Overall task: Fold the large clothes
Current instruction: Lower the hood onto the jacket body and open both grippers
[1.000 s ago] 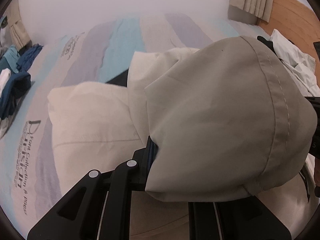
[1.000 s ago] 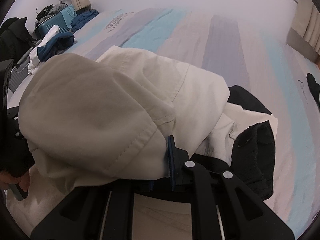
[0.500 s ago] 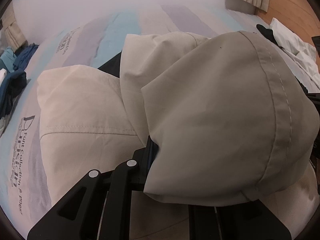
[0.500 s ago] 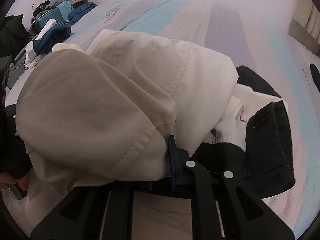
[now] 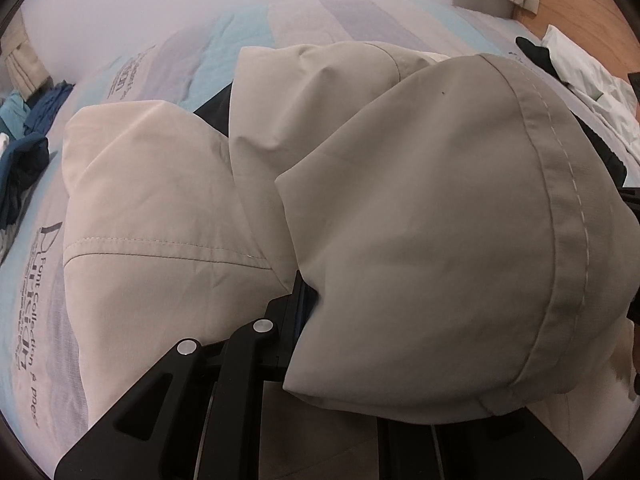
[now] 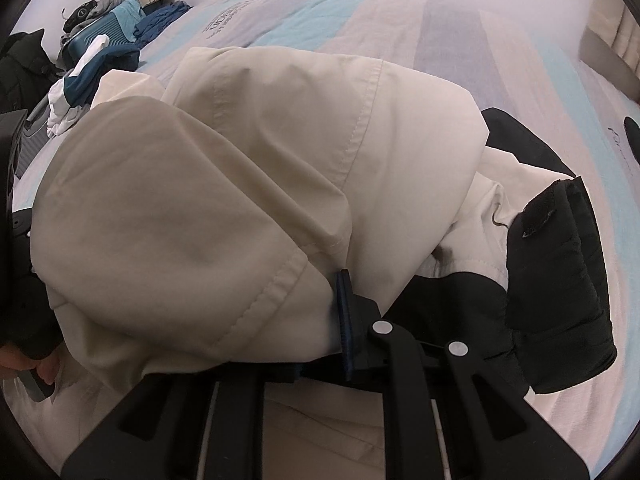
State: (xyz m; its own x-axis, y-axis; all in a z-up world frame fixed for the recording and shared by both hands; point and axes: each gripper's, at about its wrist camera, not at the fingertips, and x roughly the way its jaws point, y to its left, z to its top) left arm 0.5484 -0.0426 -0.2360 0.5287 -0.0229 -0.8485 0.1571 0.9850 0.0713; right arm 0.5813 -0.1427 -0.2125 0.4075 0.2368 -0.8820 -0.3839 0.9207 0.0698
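A large cream jacket [image 5: 168, 208] with black panels lies bunched on the striped bed. Its cream hood [image 5: 448, 220] drapes over my left gripper [image 5: 320, 300], which is shut on the hood's hem. In the right wrist view the same hood [image 6: 172, 216] covers my right gripper [image 6: 332, 312], shut on the hem too. The jacket body [image 6: 320, 120] rises behind it, and a black sleeve cuff [image 6: 560, 288] lies at the right. The left fingertips and most of the right ones are hidden by cloth.
The bed cover [image 5: 248, 28] has blue, grey and pink stripes. A pile of blue clothes [image 6: 104, 60] and a suitcase sit at the bed's far left. White bedding [image 5: 592, 84] and a wooden headboard lie at the right. Curtains hang behind.
Both grippers have carried the hood forward over the jacket body. The jacket now looms larger and closer in both views, and the black cuff sits nearer.
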